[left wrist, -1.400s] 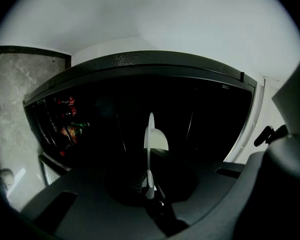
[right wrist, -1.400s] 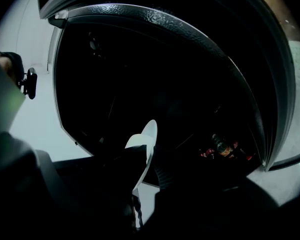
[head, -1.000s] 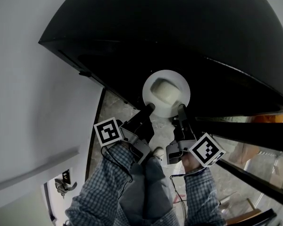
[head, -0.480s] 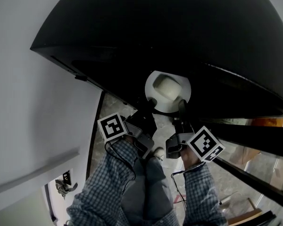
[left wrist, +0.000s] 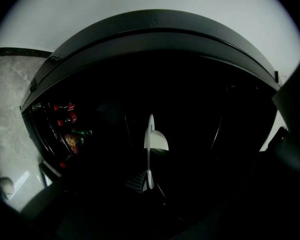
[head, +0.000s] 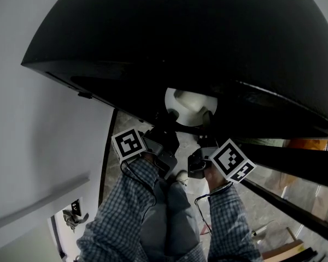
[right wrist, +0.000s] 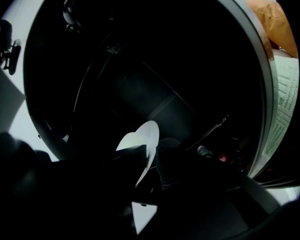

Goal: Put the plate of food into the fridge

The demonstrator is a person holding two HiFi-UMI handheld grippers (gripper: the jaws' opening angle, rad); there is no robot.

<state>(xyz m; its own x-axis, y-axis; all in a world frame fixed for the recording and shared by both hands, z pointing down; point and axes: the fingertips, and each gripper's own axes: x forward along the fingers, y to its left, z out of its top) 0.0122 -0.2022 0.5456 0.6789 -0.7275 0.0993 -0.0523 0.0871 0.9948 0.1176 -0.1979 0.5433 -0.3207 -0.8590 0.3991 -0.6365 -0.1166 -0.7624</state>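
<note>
A white plate carrying a pale lump of food is held out in front of me at the mouth of the dark fridge. My left gripper is shut on the plate's left rim and my right gripper is shut on its right rim. In the left gripper view the plate shows edge-on, running into the left gripper, whose fingers are lost in the dark. In the right gripper view the plate's rim sits between the dark ribbed pads of the right gripper.
The open fridge door stretches to the right, its shelves holding bottles and more bottles. A white wall stands at the left. Marble floor lies below, with my legs under the grippers.
Both grippers have carried the plate forward into the fridge's dark opening. The plate's far rim is now cut off by the dark fridge edge above it.
</note>
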